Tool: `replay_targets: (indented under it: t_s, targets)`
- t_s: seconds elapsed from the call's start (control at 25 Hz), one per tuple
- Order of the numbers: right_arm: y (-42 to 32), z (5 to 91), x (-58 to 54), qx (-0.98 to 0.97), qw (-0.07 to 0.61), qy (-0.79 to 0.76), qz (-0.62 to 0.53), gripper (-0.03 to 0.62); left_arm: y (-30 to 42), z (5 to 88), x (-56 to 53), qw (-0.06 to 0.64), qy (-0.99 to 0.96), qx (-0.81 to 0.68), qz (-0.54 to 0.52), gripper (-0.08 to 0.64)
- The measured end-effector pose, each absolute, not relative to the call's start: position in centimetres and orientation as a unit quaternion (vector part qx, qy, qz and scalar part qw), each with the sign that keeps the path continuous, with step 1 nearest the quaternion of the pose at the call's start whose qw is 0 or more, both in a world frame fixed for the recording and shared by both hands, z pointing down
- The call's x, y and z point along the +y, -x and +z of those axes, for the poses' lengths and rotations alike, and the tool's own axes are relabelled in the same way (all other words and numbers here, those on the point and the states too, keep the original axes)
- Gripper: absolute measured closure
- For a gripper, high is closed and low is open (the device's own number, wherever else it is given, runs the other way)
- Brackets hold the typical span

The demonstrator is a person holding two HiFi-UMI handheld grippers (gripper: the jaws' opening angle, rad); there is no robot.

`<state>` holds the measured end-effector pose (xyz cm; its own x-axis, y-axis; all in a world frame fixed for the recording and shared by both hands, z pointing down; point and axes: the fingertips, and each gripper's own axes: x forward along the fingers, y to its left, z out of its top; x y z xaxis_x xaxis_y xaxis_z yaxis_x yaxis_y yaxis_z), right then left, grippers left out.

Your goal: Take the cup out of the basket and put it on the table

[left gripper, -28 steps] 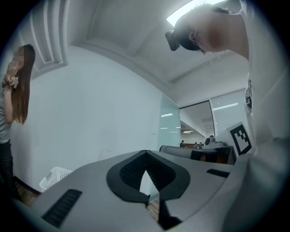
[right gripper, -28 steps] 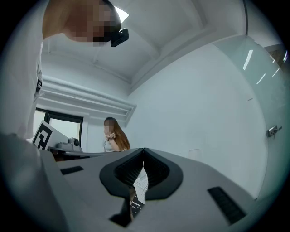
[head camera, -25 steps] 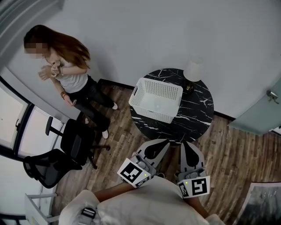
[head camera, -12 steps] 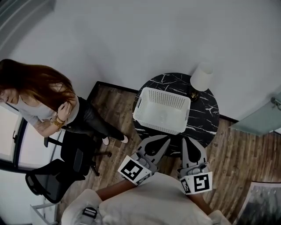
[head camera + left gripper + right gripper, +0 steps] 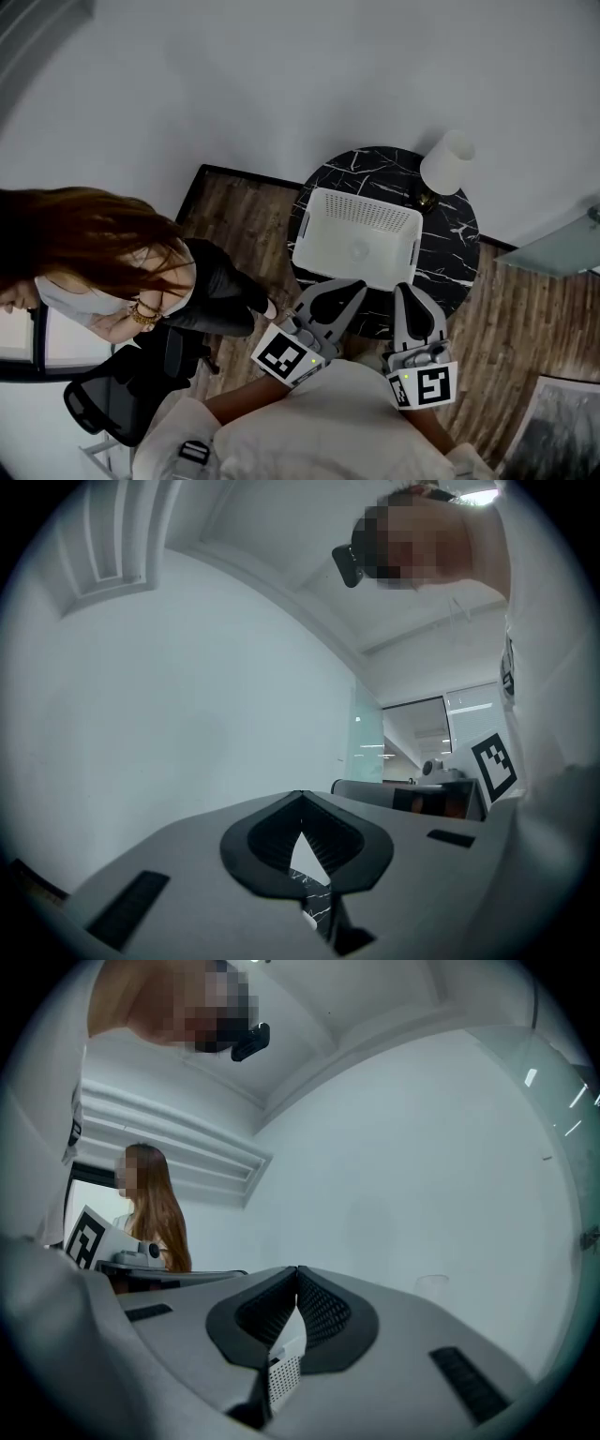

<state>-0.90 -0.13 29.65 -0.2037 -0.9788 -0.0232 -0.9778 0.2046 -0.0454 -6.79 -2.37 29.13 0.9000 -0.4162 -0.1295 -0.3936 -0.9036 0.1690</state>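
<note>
A white slotted basket [image 5: 356,237] stands on a round black marble table [image 5: 459,246] in the head view. On the basket's floor a faint pale round shape [image 5: 359,250] shows, apparently the cup. My left gripper [image 5: 350,285] is shut and empty, its tips at the table's near edge just below the basket. My right gripper [image 5: 410,290] is also shut and empty, beside the basket's near right corner. In the left gripper view the jaws [image 5: 300,795] meet at the tip, with a sliver of marble below. In the right gripper view the jaws [image 5: 298,1270] meet too, with basket mesh [image 5: 284,1378] below.
A white lamp shade [image 5: 446,161] stands at the table's far right edge. A long-haired person [image 5: 103,258] stands to the left, over a black office chair [image 5: 122,398]. The floor is wood planks [image 5: 239,211]. A glass panel [image 5: 562,253] is at the right.
The table and basket have drawn nearer to both grippers. The person at the left has moved down the view towards the chair. Both grippers stayed shut.
</note>
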Motion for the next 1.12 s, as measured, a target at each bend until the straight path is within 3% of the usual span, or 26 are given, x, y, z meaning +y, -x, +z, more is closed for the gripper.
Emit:
replay_targets:
  t_s: [0.72, 1.12]
  targets:
    - [-5.7, 31.5, -2.2, 0.789, 0.009, 0.614, -0.026, 0.584, 1.0, 30.7, -4.1, 0.088, -0.966, -0.239, -0.051, 0.555]
    - [-5.3, 33.4, -3.2, 0.803, -0.013, 0.595, -0.045, 0.584, 1.2, 31.9, -5.1, 0.087, -0.962, -0.257, -0.04, 0.555]
